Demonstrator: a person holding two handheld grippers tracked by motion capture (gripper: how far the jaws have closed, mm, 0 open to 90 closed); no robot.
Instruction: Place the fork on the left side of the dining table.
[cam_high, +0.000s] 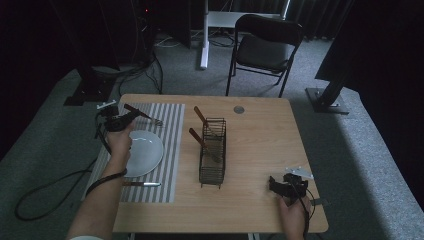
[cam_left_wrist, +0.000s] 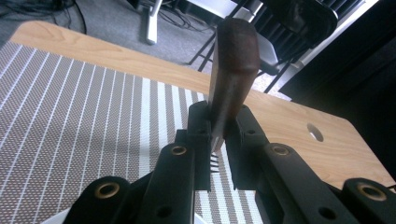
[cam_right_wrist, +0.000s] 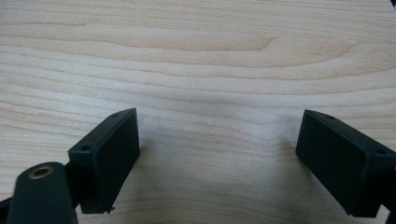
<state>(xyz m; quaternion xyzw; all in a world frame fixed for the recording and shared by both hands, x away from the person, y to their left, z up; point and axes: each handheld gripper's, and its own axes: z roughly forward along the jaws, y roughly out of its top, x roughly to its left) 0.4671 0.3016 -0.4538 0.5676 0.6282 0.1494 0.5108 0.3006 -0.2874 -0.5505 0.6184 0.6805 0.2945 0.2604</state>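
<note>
My left gripper (cam_high: 121, 122) hovers over the far left corner of the striped placemat (cam_high: 171, 150), shut on a fork (cam_high: 145, 115) with a brown wooden handle. In the left gripper view the handle (cam_left_wrist: 233, 60) stands up between the closed jaws of that gripper (cam_left_wrist: 218, 122), and the metal tines (cam_left_wrist: 215, 161) poke out below, over the placemat (cam_left_wrist: 70, 112). A white plate (cam_high: 146, 153) lies on the mat just in front of that hand. My right gripper (cam_high: 281, 184) rests low at the table's front right; its jaws (cam_right_wrist: 218, 140) are spread wide over bare wood, nothing between them.
A black wire basket (cam_high: 213, 160) stands mid-table with two wooden-handled utensils (cam_high: 201, 117) leaning in it. A knife (cam_high: 143, 184) lies on the mat's near edge. A cable hole (cam_high: 238, 109) sits near the far edge. A black chair (cam_high: 267, 42) stands beyond the table.
</note>
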